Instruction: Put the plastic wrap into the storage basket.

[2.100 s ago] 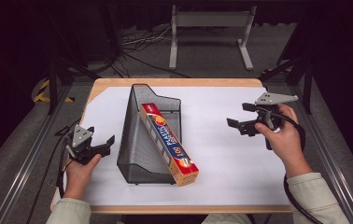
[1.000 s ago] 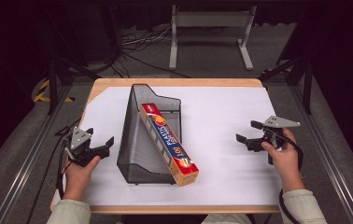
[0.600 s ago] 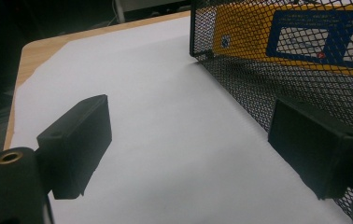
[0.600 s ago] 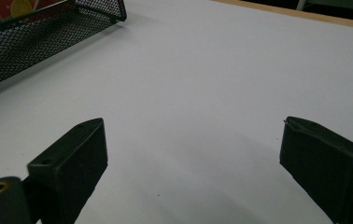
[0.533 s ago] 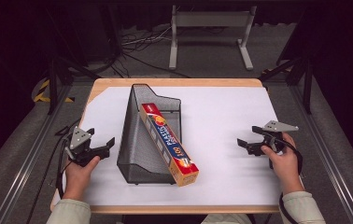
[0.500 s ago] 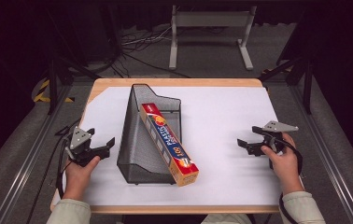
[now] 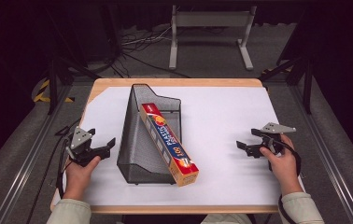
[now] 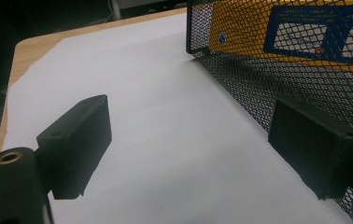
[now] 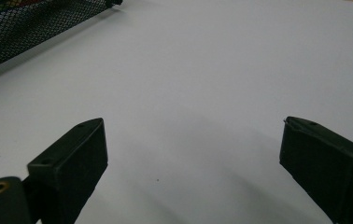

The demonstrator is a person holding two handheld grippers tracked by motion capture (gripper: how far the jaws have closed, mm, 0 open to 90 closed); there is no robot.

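I am holding both tools spread and empty over the worktop [image 7: 221, 116]: left tool [image 8: 188, 154] facing the mesh rack [image 8: 305, 70], right tool [image 9: 193, 172] facing bare paper [image 9: 212, 70].

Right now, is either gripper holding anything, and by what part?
Nothing is held. The left gripper and right gripper both stand open over the white sheet, apart from the mesh basket and the plastic wrap box.

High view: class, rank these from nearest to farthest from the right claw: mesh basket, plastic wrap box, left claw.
1. Plastic wrap box, mid-table, its near end toward the right claw.
2. Mesh basket, just beyond the box.
3. Left claw, at the far left edge.
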